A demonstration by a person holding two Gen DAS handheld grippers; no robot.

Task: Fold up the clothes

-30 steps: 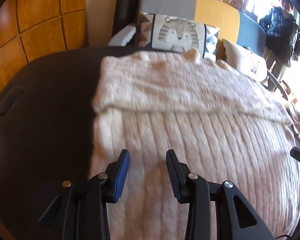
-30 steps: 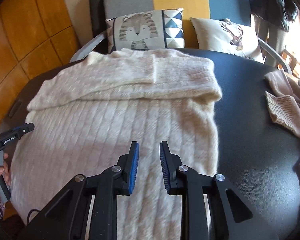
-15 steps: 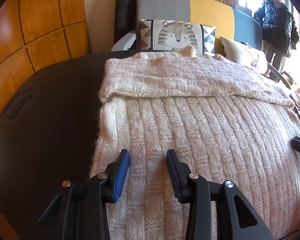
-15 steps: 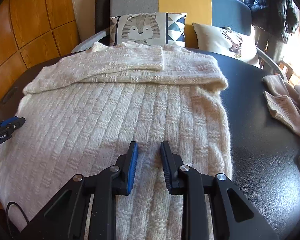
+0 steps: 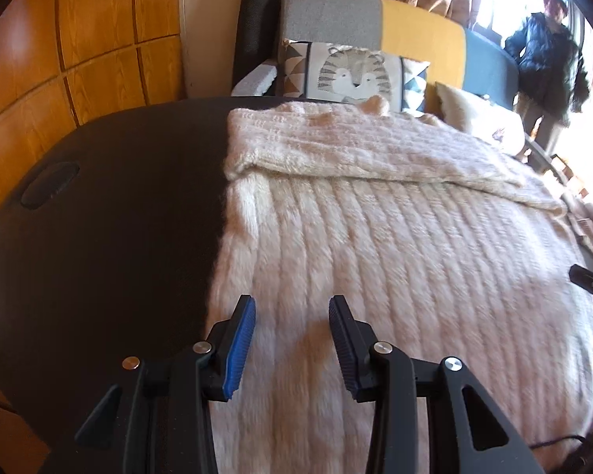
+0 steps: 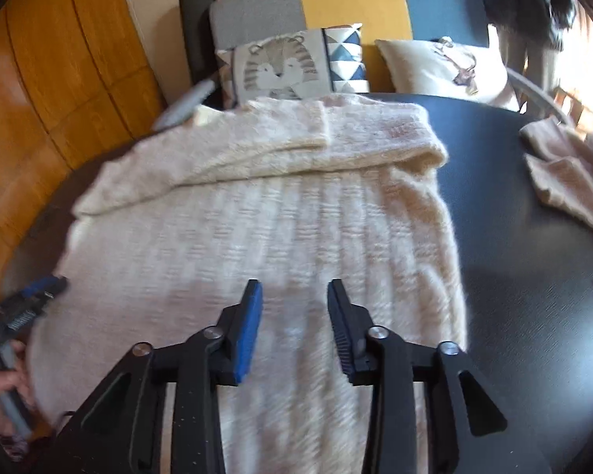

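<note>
A cream ribbed knit sweater (image 5: 395, 245) lies flat on a dark round table (image 5: 110, 237), its sleeves folded across the far end. It also shows in the right wrist view (image 6: 280, 229). My left gripper (image 5: 292, 308) is open and empty, just above the sweater's near left part. My right gripper (image 6: 294, 292) is open and empty, above the sweater's near right part. The left gripper's tip shows at the left edge of the right wrist view (image 6: 39, 292); the right gripper's tip shows at the right edge of the left wrist view (image 5: 589, 282).
A pink knit garment (image 6: 569, 173) lies on the table's right side. Beyond the table is a grey, yellow and blue sofa (image 6: 348, 0) with a tiger cushion (image 6: 280, 67) and a deer cushion (image 6: 442, 67). A person in a dark coat (image 5: 545, 63) stands at the window. Wood panelling (image 5: 79, 47) is on the left.
My right gripper has opened wider. Both grippers have shifted slightly over the sweater. The sweater has not moved.
</note>
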